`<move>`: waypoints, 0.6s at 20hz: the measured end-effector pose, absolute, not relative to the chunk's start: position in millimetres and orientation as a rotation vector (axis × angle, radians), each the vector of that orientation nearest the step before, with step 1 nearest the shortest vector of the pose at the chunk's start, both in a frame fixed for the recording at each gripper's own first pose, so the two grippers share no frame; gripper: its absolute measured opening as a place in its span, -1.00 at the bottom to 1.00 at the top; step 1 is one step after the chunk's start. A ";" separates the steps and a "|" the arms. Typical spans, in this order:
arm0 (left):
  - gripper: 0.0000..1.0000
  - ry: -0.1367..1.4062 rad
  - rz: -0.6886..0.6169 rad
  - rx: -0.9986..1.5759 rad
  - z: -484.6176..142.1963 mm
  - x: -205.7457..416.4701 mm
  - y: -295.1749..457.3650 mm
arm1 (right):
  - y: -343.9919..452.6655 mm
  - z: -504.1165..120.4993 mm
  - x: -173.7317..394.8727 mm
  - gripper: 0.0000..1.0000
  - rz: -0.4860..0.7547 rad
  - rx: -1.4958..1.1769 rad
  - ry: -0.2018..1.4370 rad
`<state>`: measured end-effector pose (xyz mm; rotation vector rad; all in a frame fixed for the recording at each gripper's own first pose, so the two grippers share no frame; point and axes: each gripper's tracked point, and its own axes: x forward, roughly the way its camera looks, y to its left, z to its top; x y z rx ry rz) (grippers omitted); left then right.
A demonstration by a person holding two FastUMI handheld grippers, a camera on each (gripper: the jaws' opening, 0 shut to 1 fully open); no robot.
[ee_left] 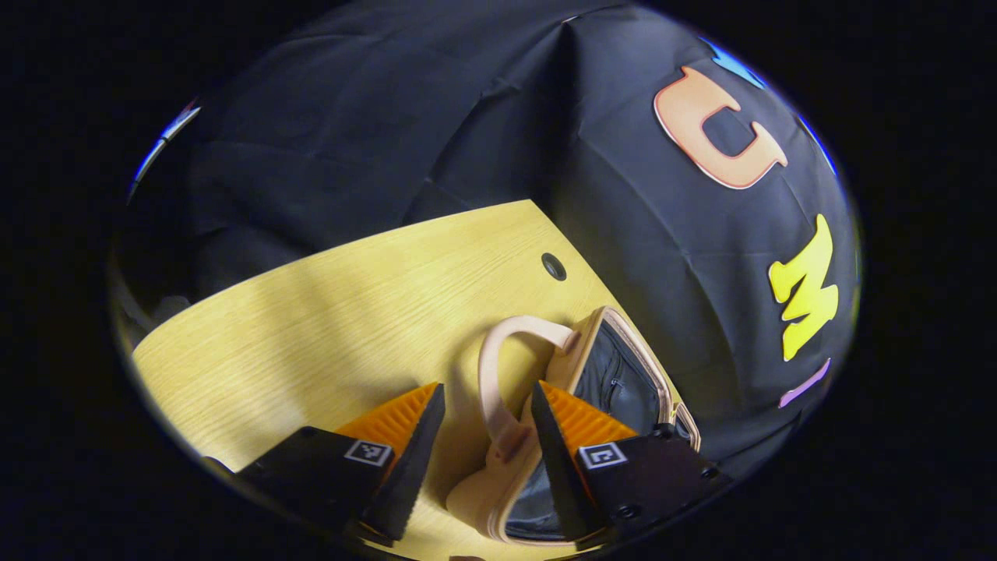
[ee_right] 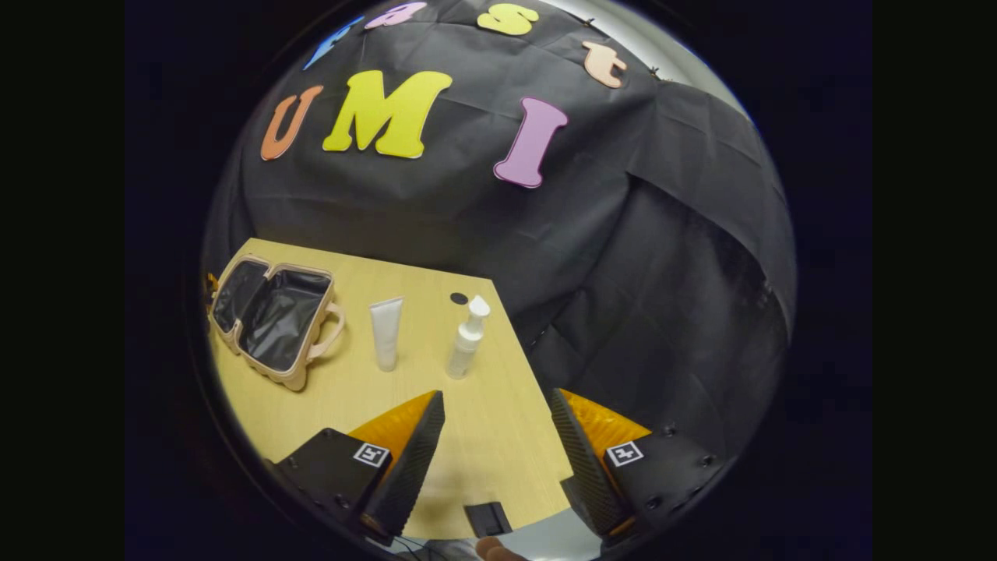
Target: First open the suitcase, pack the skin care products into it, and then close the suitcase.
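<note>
With the suitcase (ee_right: 273, 323) lying open on the table (ee_right: 483, 436), the tube (ee_right: 385, 331) and pump bottle (ee_right: 467, 339) just beside its handle side, both claws, left claw (ee_left: 483, 436) and right claw (ee_right: 498, 436), gape apart, and a careless reach could topple the upright bottle.

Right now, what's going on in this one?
A person is packing skin care products with two handheld grippers. The suitcase already lies open on the wooden table. The left gripper is open, its fingers on either side of the suitcase handle. The right gripper hovers open over the table. The tube and pump bottle stand outside the case, not yet packed.
</note>
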<state>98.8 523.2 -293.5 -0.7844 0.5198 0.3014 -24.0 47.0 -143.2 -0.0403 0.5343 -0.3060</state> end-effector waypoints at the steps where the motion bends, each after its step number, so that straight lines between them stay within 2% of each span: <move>1: 0.59 0.513 0.297 -0.754 -283.1 94.7 517.2 | 44.5 -142.5 -20.4 0.64 -0.298 -0.032 0.527; 2: 0.94 0.514 0.279 -0.719 -273.7 90.1 502.9 | 41.1 -145.0 -16.9 0.63 -0.289 -0.023 0.518; 7: 0.95 0.493 0.145 -0.459 -225.5 74.8 409.6 | 27.8 -156.0 4.6 0.65 -0.230 0.003 0.496; 12: 0.95 0.515 -0.007 -0.338 -214.6 71.3 302.8 | 8.4 -165.0 17.1 0.63 -0.176 0.013 0.479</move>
